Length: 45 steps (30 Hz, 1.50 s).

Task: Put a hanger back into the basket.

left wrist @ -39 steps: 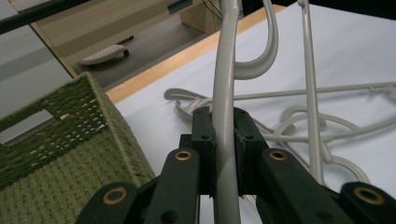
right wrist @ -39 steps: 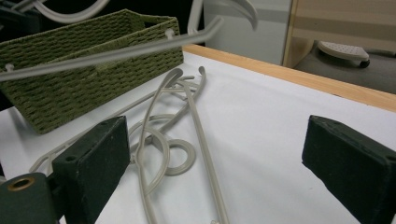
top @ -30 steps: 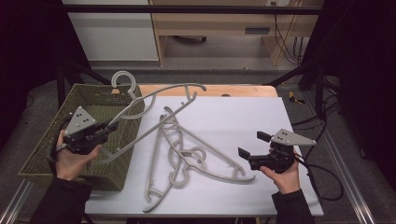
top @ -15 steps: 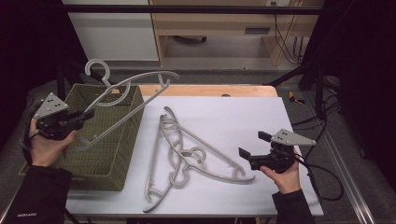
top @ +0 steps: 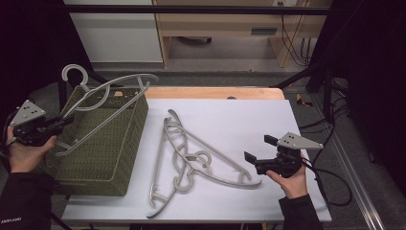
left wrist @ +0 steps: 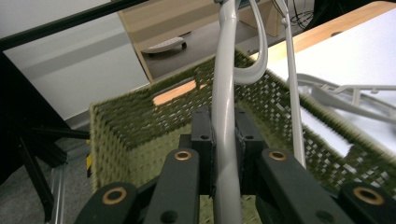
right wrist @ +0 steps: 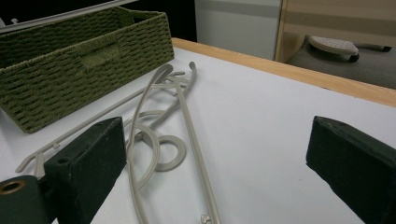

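Your left hand-held gripper (top: 57, 125) is clamped on one hanger (top: 103, 93) above the basket (top: 112, 143), not yet in; two hangers (top: 191, 158) remain on the worktop (top: 239, 120), right hand-held gripper (top: 253, 158) spread wide, holding nothing.

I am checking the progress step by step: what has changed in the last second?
The left gripper, shut on a grey hanger, carried it leftward and lifted it over the green woven basket. The right gripper, fingers open, and the two hangers on the table stayed as they were.
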Each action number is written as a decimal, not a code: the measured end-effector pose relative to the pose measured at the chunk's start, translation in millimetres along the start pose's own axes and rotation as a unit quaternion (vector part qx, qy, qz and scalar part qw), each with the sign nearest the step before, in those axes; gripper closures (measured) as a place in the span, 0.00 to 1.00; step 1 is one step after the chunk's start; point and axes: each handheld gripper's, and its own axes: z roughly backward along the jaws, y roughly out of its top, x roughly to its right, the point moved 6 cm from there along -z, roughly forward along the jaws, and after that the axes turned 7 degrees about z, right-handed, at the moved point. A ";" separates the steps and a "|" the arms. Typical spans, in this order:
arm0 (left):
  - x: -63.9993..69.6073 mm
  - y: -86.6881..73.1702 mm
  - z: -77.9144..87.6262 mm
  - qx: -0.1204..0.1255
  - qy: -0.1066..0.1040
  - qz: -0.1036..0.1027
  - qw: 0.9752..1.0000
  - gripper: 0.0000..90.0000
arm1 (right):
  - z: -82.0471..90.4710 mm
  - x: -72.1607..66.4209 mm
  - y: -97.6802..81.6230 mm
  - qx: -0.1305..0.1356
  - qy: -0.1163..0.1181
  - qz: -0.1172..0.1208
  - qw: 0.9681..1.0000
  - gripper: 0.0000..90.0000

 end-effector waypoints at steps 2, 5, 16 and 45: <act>-5.1 -5.5 -0.2 -0.003 -0.002 0.005 1.000 0.90 | -0.6 -0.1 -0.1 0.000 -0.001 0.000 1.000 0.06; -12.0 -13.6 -0.9 -0.012 0.000 0.008 1.000 0.90 | 0.0 -0.2 -0.1 -0.001 0.000 0.000 1.000 0.06; -35.1 -33.7 2.5 -0.030 0.011 0.030 0.999 0.90 | -0.9 -1.0 -0.5 -0.002 0.000 -0.003 1.000 0.06; -32.2 -75.1 -27.8 -0.153 0.047 0.017 0.987 0.90 | -2.3 -1.9 -1.9 -0.007 0.000 0.003 1.000 0.06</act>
